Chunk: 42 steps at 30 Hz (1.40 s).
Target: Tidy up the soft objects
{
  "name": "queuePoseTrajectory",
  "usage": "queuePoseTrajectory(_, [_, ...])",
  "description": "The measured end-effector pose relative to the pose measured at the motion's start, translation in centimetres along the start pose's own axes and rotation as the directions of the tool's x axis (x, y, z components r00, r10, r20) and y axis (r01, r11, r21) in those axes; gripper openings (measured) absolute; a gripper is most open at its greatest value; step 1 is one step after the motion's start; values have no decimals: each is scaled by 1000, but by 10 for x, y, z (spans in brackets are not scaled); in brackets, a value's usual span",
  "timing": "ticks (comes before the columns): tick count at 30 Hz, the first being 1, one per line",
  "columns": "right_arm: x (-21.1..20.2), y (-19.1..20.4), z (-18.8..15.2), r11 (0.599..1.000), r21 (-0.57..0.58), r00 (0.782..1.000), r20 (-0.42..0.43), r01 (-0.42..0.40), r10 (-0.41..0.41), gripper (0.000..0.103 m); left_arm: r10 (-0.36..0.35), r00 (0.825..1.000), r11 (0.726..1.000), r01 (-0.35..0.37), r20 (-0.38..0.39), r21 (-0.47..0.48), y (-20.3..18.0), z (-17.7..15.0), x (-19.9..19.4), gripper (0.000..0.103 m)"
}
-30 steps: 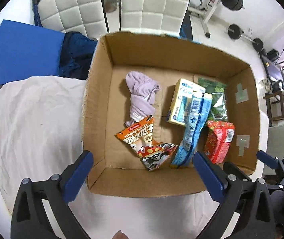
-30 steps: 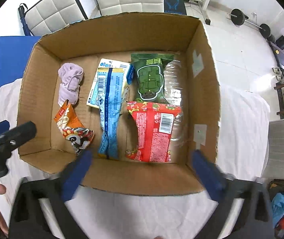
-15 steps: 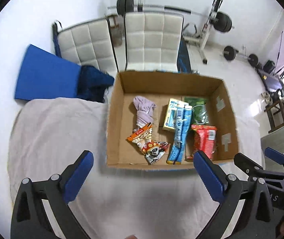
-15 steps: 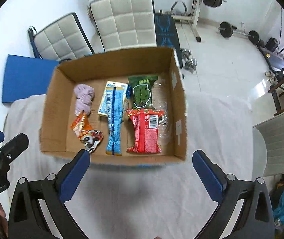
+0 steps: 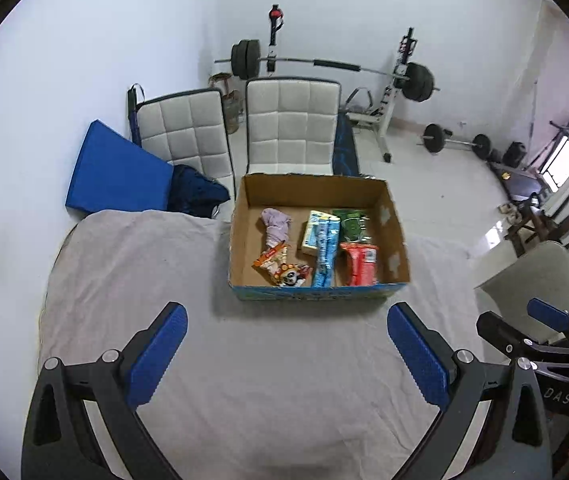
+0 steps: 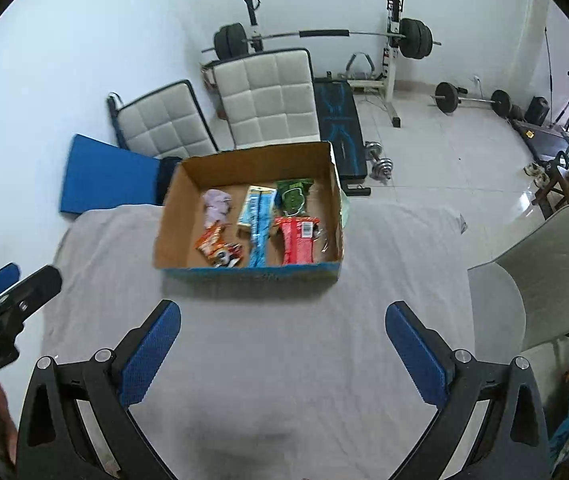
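Observation:
A cardboard box (image 5: 394,236) (image 6: 176,200) stands at the far side of a table under a pale cloth (image 5: 132,272) (image 6: 396,264). In the box lie a lilac cloth (image 5: 275,224) (image 6: 216,204), an orange snack bag (image 5: 280,268) (image 6: 217,246), a long blue packet (image 5: 324,252) (image 6: 260,228), a red packet (image 5: 358,264) (image 6: 296,240) and a green packet (image 5: 350,224) (image 6: 294,196). My left gripper (image 5: 286,320) and my right gripper (image 6: 282,316) are both open and empty, held well back above the cloth on the near side of the box.
Two white padded chairs (image 5: 292,128) (image 6: 272,96) and a blue mat (image 5: 116,176) stand behind the table. A barbell rack (image 5: 324,64), weights and a bench lie further back. A grey chair (image 6: 544,268) stands at the right.
Both grippers have pulled back and up from right over the box. The box now looks small and far. The things in it have not moved.

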State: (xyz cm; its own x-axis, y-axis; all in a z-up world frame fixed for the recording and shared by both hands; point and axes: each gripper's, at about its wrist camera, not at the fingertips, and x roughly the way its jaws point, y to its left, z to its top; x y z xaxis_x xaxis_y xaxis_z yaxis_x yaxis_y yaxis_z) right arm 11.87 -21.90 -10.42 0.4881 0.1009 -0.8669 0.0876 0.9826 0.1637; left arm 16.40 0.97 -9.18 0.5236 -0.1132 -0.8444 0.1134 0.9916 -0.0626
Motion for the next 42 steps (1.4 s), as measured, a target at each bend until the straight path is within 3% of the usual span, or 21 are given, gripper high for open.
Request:
queuePoseTrajectory(3, [-31, 0, -14, 1000, -4, 1000, 23, 2, -2, 103, 36, 999, 999, -37, 19, 20, -5, -6, -21, 103])
queuePoseTrajectory(9, [-66, 2, -31, 1000, -15, 999, 35, -11, 12, 103, 29, 999, 998, -31, 43, 49, -12, -17, -50, 103])
queuePoseTrajectory(19, [-110, 1, -40, 1000, -13, 998, 66, -22, 22, 103, -20, 998, 1000, 20, 60, 4, -12, -26, -78, 103])
queuePoseTrajectory(26, [-116, 0, -29, 1000, -5, 992, 122, 21, -20, 103, -16, 997, 1000, 17, 82, -12, -10, -22, -77, 103])
queuePoseTrajectory(32, [-119, 3, -16, 999, -13, 985, 167, 39, -37, 103, 28, 994, 1000, -27, 109, -3, -13, -19, -75, 103])
queuePoseTrajectory(42, [-121, 7, -3, 998, -34, 981, 190, 56, -49, 103, 45, 992, 999, -43, 122, -19, -7, -15, -72, 103])
